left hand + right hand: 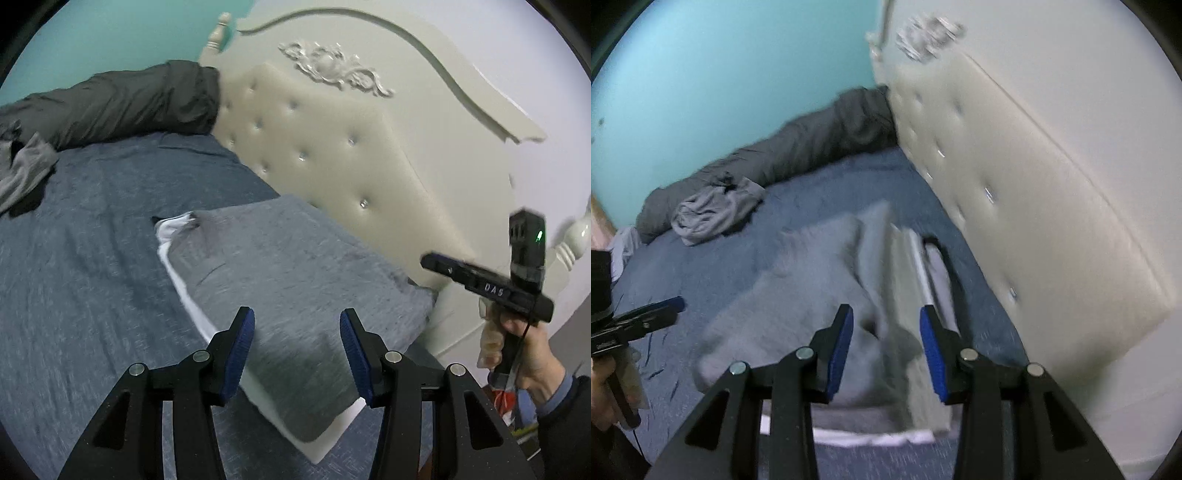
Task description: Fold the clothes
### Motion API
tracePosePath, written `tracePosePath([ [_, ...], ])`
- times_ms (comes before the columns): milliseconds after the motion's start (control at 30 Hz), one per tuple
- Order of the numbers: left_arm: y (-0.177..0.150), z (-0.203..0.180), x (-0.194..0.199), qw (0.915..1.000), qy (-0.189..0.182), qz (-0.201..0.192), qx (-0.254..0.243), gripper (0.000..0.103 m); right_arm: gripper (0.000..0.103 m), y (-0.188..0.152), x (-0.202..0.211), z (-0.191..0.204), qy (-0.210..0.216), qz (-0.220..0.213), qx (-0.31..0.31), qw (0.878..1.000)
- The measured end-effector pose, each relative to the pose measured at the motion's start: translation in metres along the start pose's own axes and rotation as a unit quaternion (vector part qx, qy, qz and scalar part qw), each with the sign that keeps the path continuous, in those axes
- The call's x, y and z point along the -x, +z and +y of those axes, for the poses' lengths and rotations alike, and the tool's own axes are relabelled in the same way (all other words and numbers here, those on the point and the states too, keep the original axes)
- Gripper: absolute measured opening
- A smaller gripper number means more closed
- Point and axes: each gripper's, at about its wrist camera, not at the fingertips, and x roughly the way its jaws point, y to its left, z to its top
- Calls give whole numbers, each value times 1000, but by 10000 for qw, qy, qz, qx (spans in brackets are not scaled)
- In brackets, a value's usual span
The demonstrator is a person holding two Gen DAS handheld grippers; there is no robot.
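The left gripper [297, 350] is nearest in the left wrist view. Its blue pads [242, 350] stand apart with nothing between them, above the near end of a folded grey garment [280, 266]. The garment lies flat on the blue bedsheet [92, 258]. It is long and narrow, and its long side runs from near to far, leaning a bit to the left. A white strip [177, 280] shows along its left edge.

The right wrist view shows the right gripper [886, 354] over the same grey garment [798, 288]. Its blue pads [932, 354] are apart too and hold nothing. Here the cloth looks blurry and lumpy, and the white strip [879, 437] shows at the near end.

Only the left wrist view shows writing. Off to the right, a hand [532, 354] holds the other gripper, and white letters reading "DAS" [494, 290] are on its black body. A small green light [540, 234] glows on top of it. Only the right wrist view shows the left gripper from the side, at the left edge.

Farther away on the left lies a crumpled light grey cloth [716, 214]. Behind it a dark grey quilt [122, 103] is rolled along the teal wall [720, 74]. On the right stands the cream padded headboard [314, 147], with a carved flower [336, 66] up high.
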Motion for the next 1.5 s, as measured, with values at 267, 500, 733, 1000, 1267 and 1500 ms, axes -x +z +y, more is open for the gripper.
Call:
tracePosePath([
  [267,-14,-17,-49,9979,75,541,-352,52,10,4,-47,31,-106,477,548,9973],
  [500,-38,-21,-67,9959,205,642,-610,52,0,-26,-86,-4,-489,804,32,9956],
  [733,-42,-25,-69,9942,343,669,-772,52,0,-49,-97,-24,-528,725,-356,9953],
  [1000,-39,-23,-60,9939,382,670,-789,50,0,-35,-56,-5,-450,218,-314,9983],
  [1267,-47,-33,-54,9926,417,647,-937,50,0,-81,-55,-13,-555,222,-258,9979],
  [1500,-55,-30,-57,9933,409,661,-855,50,0,-110,-65,-19,-618,55,-413,9972],
])
